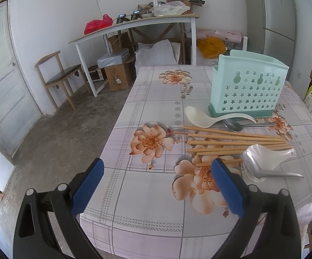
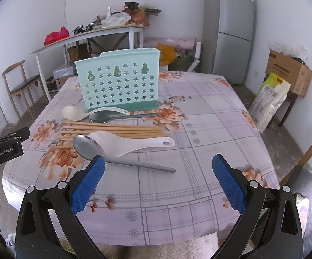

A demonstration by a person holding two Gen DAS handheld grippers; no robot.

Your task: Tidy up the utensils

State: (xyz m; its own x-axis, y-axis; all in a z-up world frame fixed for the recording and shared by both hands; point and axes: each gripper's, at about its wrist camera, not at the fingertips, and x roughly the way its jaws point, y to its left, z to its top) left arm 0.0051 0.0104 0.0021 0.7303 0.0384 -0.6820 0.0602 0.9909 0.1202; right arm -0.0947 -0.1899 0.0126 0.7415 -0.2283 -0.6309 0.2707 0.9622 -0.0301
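Note:
A mint-green utensil holder (image 2: 119, 84) with star holes stands upright on the floral tablecloth; it also shows in the left wrist view (image 1: 248, 86). In front of it lie a white soup spoon (image 2: 73, 112), a metal spoon (image 2: 104, 117), several wooden chopsticks (image 2: 112, 130), a white rice paddle (image 2: 134, 143) and a large metal spoon (image 2: 86, 146). My right gripper (image 2: 159, 168) is open and empty, just in front of the large spoon's handle. My left gripper (image 1: 158, 172) is open and empty, left of the chopsticks (image 1: 231, 138).
The table (image 2: 199, 129) has a rounded front edge. A chair (image 1: 58, 79), a white side table (image 1: 134, 28) with clutter, boxes, a fridge (image 2: 229, 32) and a bag (image 2: 268, 101) stand around it. The left gripper's body (image 2: 2, 149) shows at the right view's left edge.

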